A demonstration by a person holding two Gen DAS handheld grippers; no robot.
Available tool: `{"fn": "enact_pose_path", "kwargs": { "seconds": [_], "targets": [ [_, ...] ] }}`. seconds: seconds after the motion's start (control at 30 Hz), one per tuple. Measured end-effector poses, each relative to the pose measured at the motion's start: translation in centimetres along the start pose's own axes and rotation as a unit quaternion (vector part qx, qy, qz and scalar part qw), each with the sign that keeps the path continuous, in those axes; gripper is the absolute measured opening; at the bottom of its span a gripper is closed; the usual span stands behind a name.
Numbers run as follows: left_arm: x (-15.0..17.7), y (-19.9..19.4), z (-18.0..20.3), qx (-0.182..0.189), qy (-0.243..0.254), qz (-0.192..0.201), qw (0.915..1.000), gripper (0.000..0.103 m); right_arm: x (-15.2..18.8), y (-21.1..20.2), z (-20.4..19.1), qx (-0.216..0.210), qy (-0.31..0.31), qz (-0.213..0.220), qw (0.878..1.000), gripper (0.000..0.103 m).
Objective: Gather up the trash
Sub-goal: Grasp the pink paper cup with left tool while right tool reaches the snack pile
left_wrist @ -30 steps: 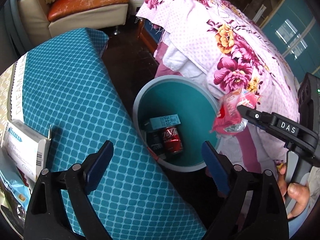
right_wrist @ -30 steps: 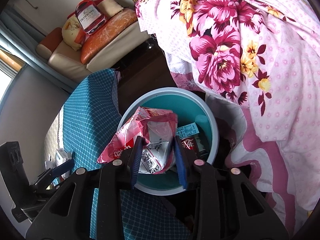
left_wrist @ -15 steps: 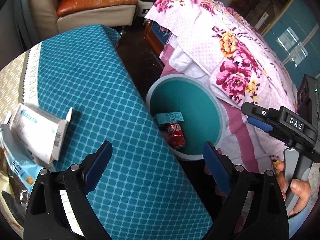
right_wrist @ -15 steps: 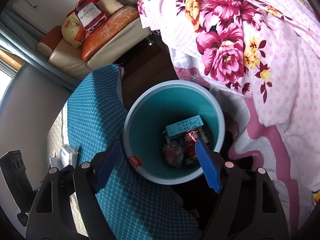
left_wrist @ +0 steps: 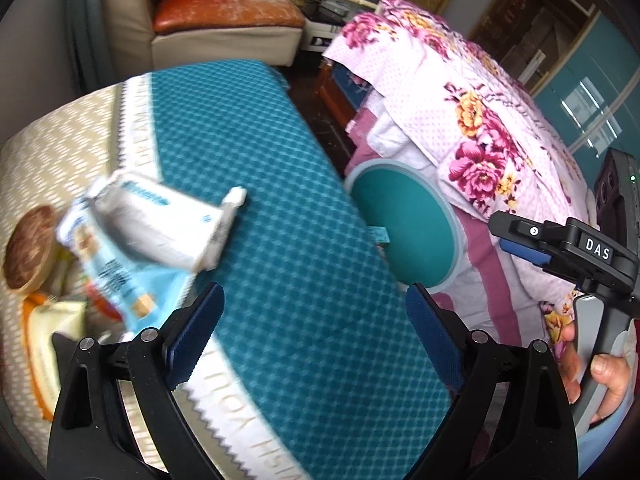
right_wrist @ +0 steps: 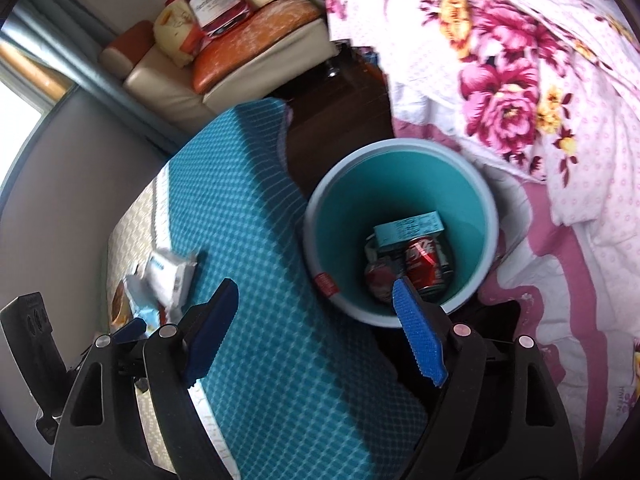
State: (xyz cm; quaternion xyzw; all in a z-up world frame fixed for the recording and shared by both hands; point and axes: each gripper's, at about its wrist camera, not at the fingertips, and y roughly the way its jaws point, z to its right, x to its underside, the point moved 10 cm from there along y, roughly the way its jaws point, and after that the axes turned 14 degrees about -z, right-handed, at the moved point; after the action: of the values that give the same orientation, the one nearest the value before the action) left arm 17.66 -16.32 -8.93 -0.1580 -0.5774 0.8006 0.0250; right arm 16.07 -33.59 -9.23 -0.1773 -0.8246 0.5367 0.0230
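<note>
- one left claw (left_wrist: 314, 338): two blue-padded fingers spread wide, nothing between them, hanging over the teal-patterned cover of the counter (left_wrist: 280, 240).
- one right claw (right_wrist: 316, 330): two blue pads spread wide and empty, poised over the counter's edge beside the bin; one finger overlaps the bin's near rim in the right wrist view. seen from the left wrist view it sits at the right, gripped by one hand (left_wrist: 600, 368).
- one trash bin (right_wrist: 486, 208): round, pale rim, teal inside, standing on the floor between the counter's long edge and the bed, close against both.
- in the bin, four pieces countable: one red soda can (right_wrist: 426, 258), one teal carton (right_wrist: 410, 228), one crumpled reddish wrapper (right_wrist: 380, 280), one dark item under the carton, unclear what.
- one small red label (right_wrist: 327, 283) on the bin's rim at the counter side.
- trash left on the counter, bunched near its far-side edge away from the bin: one white packet with blue print (left_wrist: 168, 224), one light blue bag (left_wrist: 128, 280) partly beneath it, one round brown cake-like item (left_wrist: 28, 254), one orange-edged pale item (left_wrist: 52, 340); all blurred.
- one bed with one floral pink quilt (left_wrist: 480, 128).
- one cream sofa (right_wrist: 180, 80) with orange cushions, carrying one bottle-shaped pillow.
</note>
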Motion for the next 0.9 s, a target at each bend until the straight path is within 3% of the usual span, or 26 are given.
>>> {"fn": "enact_pose_path", "kwargs": {
  "seconds": [0.27, 0.5, 0.9],
  "targets": [
    [2.6, -3.3, -7.5, -0.02, -0.043, 0.019, 0.9987, 0.092, 2.2, 1.4, -6.9, 0.012, -0.056, -0.022, 0.998, 0.076],
    [5.9, -6.1, -15.7, -0.061, -0.075, 0.025, 0.995, 0.092, 4.4, 3.3, -13.2, 0.021, -0.112, -0.048, 0.992, 0.081],
    [11.2, -10.7, -29.0, -0.123, -0.112, 0.025, 0.9857, 0.092, 8.9, 8.8, -23.6, 0.046, -0.208, -0.113, 0.971, 0.081]
  ]
}}
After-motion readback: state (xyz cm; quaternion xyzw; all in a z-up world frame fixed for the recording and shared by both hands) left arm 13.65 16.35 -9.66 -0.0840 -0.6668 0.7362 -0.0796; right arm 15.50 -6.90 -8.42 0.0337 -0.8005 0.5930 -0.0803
